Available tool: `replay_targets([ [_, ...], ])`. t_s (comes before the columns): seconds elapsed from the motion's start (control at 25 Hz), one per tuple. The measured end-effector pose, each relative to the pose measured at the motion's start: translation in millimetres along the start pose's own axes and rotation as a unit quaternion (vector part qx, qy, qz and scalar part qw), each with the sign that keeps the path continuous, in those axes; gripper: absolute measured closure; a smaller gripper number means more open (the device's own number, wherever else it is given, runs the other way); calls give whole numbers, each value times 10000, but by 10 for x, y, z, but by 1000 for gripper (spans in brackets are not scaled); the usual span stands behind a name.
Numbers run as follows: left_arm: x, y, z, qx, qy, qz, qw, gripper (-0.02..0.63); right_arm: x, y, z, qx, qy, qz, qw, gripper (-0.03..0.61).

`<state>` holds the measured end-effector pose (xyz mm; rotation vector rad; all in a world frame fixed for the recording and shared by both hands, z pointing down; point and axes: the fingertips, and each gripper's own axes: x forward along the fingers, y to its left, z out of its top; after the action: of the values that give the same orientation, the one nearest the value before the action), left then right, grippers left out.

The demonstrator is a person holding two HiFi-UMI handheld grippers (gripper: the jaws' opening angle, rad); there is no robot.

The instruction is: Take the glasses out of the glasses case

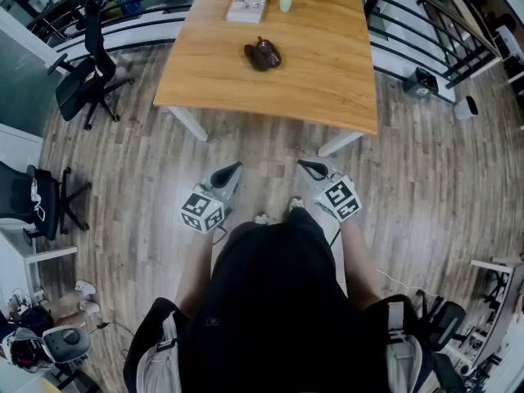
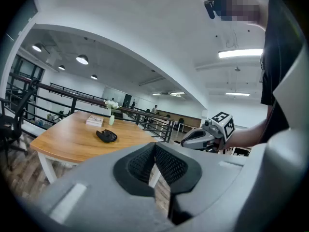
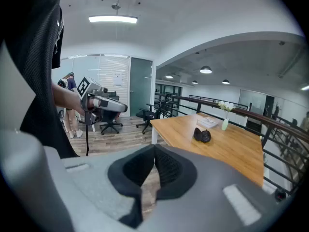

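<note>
Nearest: L gripper [image 1: 232, 170] and R gripper [image 1: 308, 167] sit low at waist level in front of the person, tips aimed fwd toward the table [image 1: 327, 80], well short of it. Probably a ready stance, w/ nothing reached for yet. Each gripper's own view shows the black pads pressed together at the tips w/ nothing between them, so both are closed and empty. The person's dark torso fills the bottom of the head view and hides most of the arms and the floor under them; only the shoe tips peek out.

Further out: the glasses case [image 1: 262, 54] lies mid-table toward the far half, alone on bare wood and well apart from both grippers. It's a small dark lump in all 3 views. Can't tell if the lid is up or shut, and no glasses are visible, presumably inside. The task looks not started.

Far edge: a book [image 1: 247, 5] w/ a small vase [image 1: 285, 2] just beside it, both clear of the case, so approach seems unobstructed. Beyond: railing [image 1: 426, 23], partly cut off by the frame.
</note>
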<state>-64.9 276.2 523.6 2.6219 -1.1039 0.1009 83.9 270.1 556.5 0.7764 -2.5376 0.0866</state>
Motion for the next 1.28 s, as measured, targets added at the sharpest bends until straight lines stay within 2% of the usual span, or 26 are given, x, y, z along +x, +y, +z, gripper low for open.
replay_targets([
  [0.6,91,97,-26,-73,48,212,9997,603,149,-160,-79,-165,159,58,9997,575],
  [0.8,309,110,39,-76,83,317,9994,603,164,-441,-67,-22,68,149,9999,575],
  [1.28,927,32,288,-99,82,485,9987,603,23,-1217,-57,-80,109,206,9997,575],
])
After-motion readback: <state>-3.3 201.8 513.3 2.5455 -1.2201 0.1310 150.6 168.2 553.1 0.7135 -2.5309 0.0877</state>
